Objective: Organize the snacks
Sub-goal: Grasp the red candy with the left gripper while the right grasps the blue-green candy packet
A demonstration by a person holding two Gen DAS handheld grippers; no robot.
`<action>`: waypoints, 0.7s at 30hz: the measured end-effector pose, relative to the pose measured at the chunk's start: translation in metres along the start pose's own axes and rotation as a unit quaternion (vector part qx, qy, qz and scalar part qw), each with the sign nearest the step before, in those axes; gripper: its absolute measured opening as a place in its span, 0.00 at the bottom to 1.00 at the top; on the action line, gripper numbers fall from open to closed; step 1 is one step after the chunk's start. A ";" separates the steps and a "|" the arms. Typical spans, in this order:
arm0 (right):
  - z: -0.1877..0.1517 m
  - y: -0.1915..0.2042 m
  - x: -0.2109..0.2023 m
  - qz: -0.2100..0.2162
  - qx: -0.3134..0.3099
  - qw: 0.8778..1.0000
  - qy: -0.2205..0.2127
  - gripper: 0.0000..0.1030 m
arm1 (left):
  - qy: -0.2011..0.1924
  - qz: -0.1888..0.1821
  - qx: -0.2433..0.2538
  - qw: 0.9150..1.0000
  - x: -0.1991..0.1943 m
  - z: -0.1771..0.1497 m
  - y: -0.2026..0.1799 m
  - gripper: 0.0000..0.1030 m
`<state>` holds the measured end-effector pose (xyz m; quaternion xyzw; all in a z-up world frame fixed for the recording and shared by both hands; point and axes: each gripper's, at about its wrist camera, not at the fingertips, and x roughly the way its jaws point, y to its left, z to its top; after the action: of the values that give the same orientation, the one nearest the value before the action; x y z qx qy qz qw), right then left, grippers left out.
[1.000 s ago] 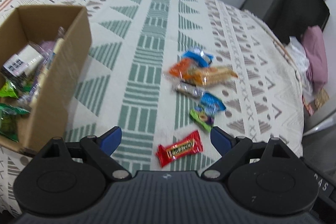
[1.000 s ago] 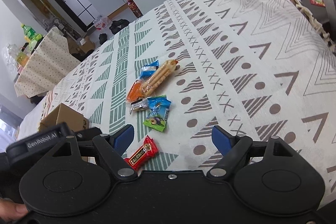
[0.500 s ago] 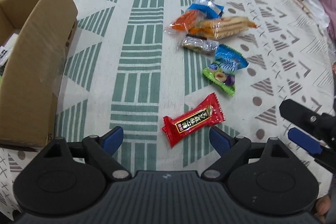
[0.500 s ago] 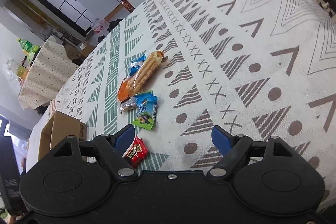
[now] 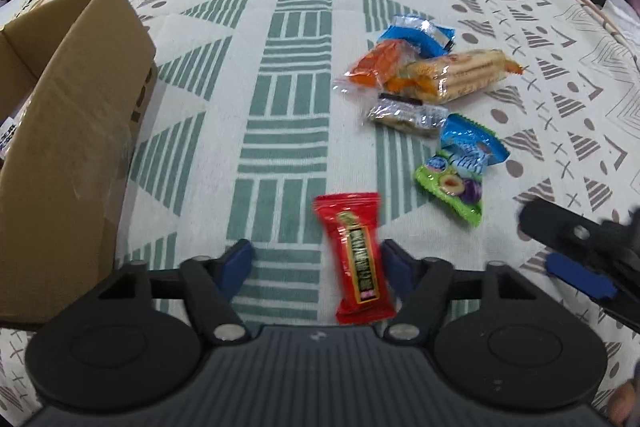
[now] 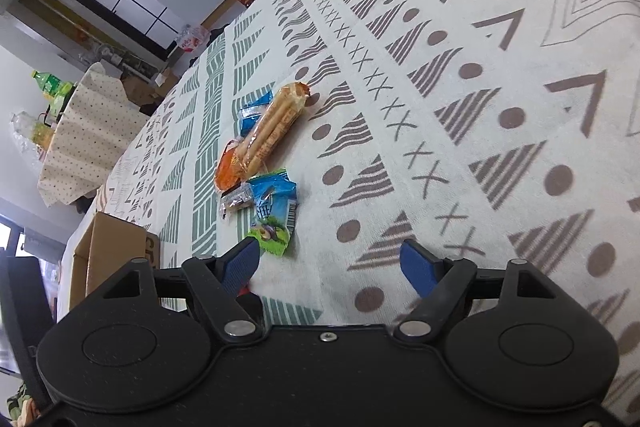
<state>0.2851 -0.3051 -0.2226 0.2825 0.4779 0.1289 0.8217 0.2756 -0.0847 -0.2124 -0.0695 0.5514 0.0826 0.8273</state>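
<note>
Left tongs (image 5: 314, 261) just closing around red snack packet (image 5: 357, 251) lying on patterned tabletop (image 5: 288, 99), pads not yet pressing. Right tongs (image 6: 330, 263) parted, empty. Likely slip: slick wrapper squirting sideways, pinched off-centre, short of cardboard box (image 5: 68, 131).

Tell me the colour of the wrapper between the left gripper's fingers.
Red wrapper, seen best in the left wrist view.

The left tongs (image 5: 316, 261), jaws just closing, straddle a red foil-wrapped snack bar (image 5: 357, 257) on the patterned desk cloth (image 5: 304, 75); a brown cardboard box (image 5: 68, 143) stands at left.
</note>
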 end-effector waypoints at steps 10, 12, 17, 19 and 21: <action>0.007 0.024 0.028 0.032 -0.034 0.999 0.000 0.71 | -0.012 -0.020 -0.052 0.998 -0.001 0.009 0.017 0.19; 0.007 0.028 0.032 0.031 -0.041 0.999 -0.003 0.71 | -0.017 -0.022 -0.066 0.997 -0.003 0.012 0.023 0.19; 0.008 0.036 0.043 0.031 -0.052 0.998 -0.009 0.70 | -0.034 -0.018 -0.084 0.996 -0.009 0.018 0.034 0.19; 0.008 0.039 0.047 0.027 -0.054 0.998 -0.011 0.68 | -0.036 -0.018 -0.090 0.995 -0.010 0.019 0.038 0.19; 0.009 0.044 0.051 0.018 -0.060 0.998 -0.013 0.64 | -0.038 -0.020 -0.096 0.994 -0.012 0.021 0.041 0.19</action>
<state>0.3214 -0.2482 -0.2301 0.2430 0.4536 0.1683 0.8408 0.2811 -0.0408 -0.1944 -0.1563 0.5077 0.1216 0.8384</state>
